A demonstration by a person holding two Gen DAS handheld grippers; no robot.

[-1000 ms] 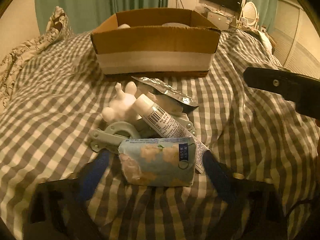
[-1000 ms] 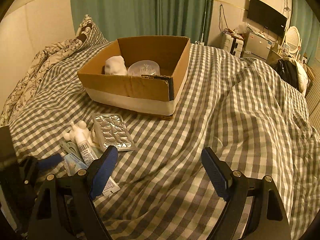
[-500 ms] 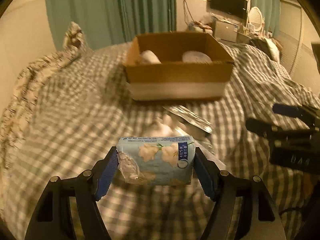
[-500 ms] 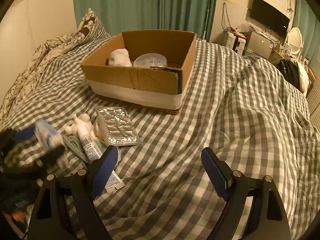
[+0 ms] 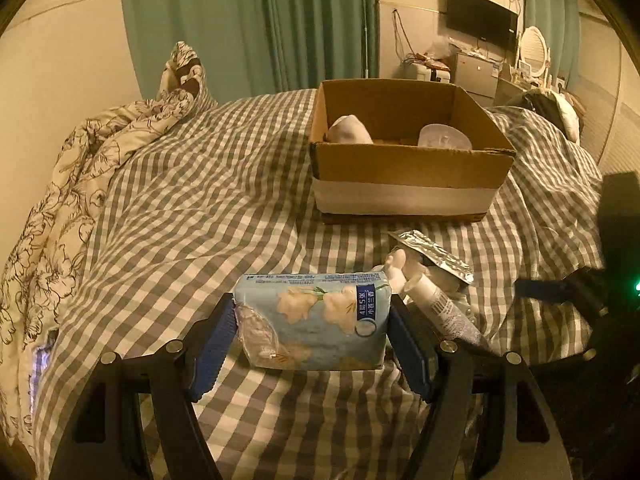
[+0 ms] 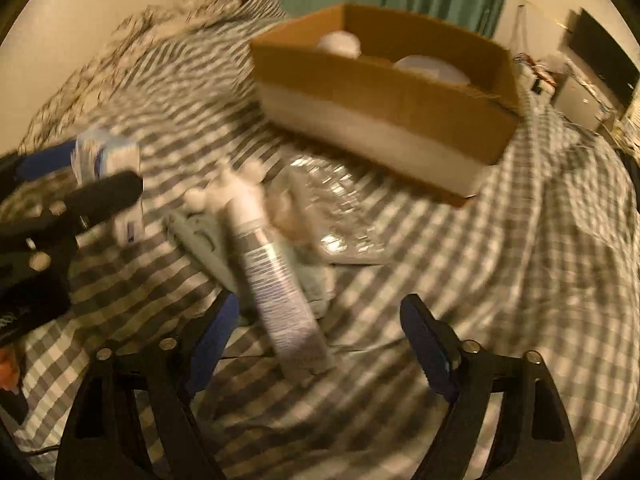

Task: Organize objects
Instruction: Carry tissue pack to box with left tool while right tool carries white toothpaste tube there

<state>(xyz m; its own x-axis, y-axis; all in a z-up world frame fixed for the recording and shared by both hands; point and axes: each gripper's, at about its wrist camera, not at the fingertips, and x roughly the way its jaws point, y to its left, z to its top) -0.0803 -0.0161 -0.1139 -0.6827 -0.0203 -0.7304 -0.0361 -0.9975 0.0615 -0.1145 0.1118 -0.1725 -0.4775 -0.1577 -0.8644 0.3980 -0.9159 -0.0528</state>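
The left gripper [image 5: 312,330] gripped a pale-blue plastic packet of tissues printed with cream flowers [image 5: 314,320]; both blue pads pressed flat against the packet's short ends, and the packet hung clear above the grey-and-white checked bedcover [image 5: 208,200]. In the right wrist view the same packet [image 6: 106,156] showed at the left edge, pinched between the black fingers of that gripper [image 6: 96,176].

The right gripper [image 6: 320,340] had its jaws closing, yet the blue pads stood well apart with nothing pressed between them. The crimped end of a white squeeze tube with a barcode band [image 6: 276,280] lay on the cover in the gap, nearer the left pad — the blur made it hard to tell whether that pad touched it.

The tube rested on a small heap: a pale-green plastic clip [image 6: 204,244] to its left, a small white figurine [image 6: 224,192] at its cap end, and a silver foil blister pack [image 6: 340,208] to its right, tilted against the pile. From the left wrist view the heap sat just right of the held packet, with the foil pack [image 5: 432,252] on top and the tube [image 5: 440,308] slanting toward the camera.

Beyond the heap stood an open brown cardboard box with a white band round its base [image 5: 408,172]. Inside it lay a white rounded lump [image 5: 348,130] on the left and a clear plastic bowl-like piece [image 5: 444,136] on the right — apart from each other.
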